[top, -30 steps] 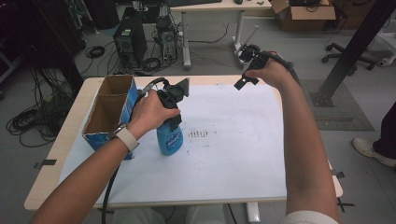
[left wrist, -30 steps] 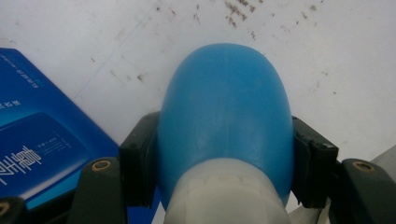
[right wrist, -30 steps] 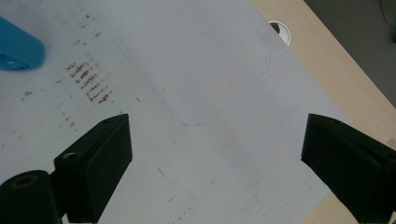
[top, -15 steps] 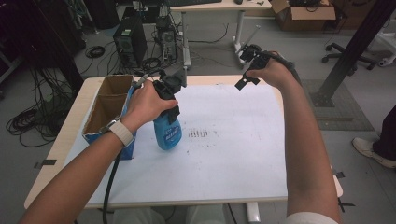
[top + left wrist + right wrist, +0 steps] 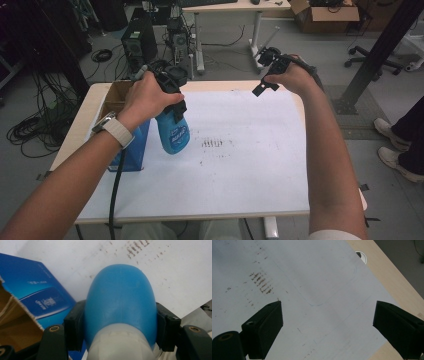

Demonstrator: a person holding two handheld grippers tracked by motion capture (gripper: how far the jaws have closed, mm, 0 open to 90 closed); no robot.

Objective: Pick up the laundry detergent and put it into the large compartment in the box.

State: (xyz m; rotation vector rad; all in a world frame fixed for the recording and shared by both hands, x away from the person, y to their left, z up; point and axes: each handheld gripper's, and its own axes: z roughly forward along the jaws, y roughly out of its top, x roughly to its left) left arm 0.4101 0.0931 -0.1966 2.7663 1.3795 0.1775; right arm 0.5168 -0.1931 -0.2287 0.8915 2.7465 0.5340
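1. Left gripper (image 5: 167,87) clamped on blue bottle (image 5: 173,131); fingers (image 5: 73,332) pressed to either shoulder, just under the white cap end — a grip high on the body, probably so the bottle hangs plumb and clears the box.
2. Bottle held off the table (image 5: 240,195), hanging below the fingers, blue box (image 5: 131,150) just beside and partly behind it.
3. Box open-topped, brown inside; likely the bottle's destination or source, cannot tell which.
4. Right gripper (image 5: 270,75) held high over the far right of the table, fingers (image 5: 264,327) spread wide, nothing between them, only white sheet and stain marks (image 5: 262,282) beyond — parked clear of the carrying hand, by the look of it.
5. Hidden: bottle's nozzle and trigger behind the left hand; label too small to read; box contents out of sight.
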